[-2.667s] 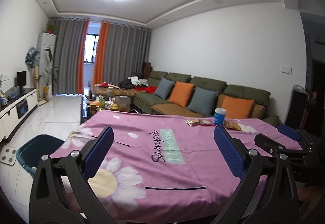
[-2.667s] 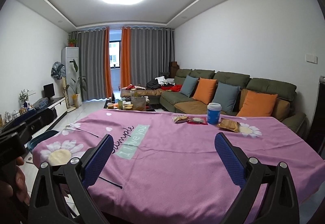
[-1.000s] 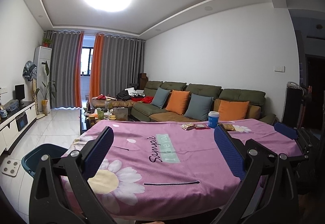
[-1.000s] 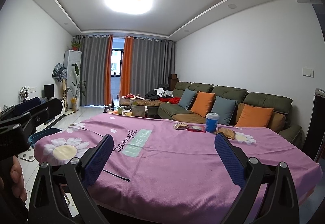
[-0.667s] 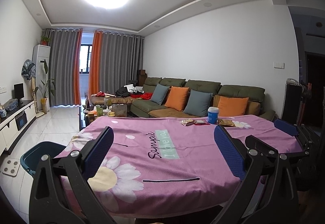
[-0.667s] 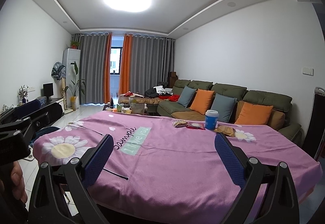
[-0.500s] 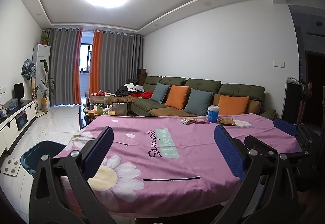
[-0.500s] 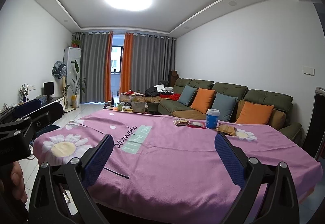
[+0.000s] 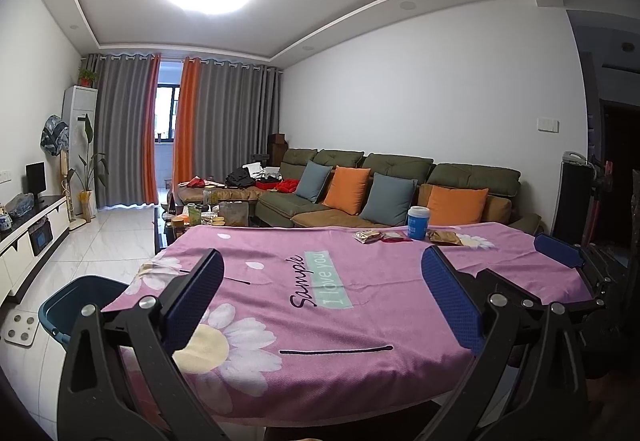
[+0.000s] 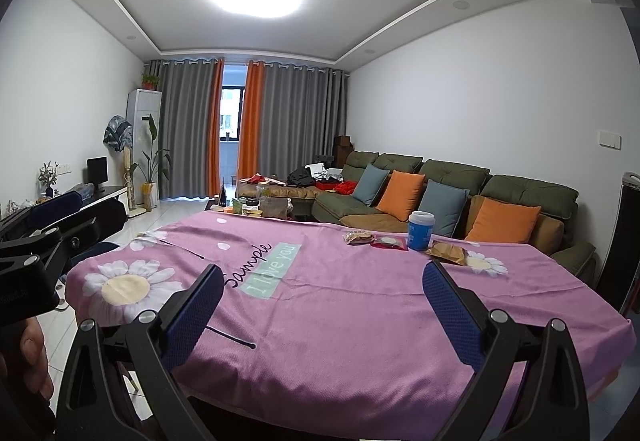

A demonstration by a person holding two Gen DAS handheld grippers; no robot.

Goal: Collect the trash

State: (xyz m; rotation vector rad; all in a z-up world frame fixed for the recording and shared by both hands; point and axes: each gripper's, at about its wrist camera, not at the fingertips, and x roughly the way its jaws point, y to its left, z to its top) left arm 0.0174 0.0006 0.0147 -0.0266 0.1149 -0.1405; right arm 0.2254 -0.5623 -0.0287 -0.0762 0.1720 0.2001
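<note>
Both grippers have pulled back from the table (image 10: 360,321) over the last seconds and now hold level at its near edge, left gripper (image 9: 320,297) and right gripper (image 10: 320,305) with jaws wide and empty. The trash lies far ahead of the jaws, right of centre: blue cup (image 10: 420,230), wrappers (image 10: 376,239), brown packet (image 10: 447,252). Nothing collected yet; the blue bin (image 9: 76,295) sits low, left of the left jaws.
</note>
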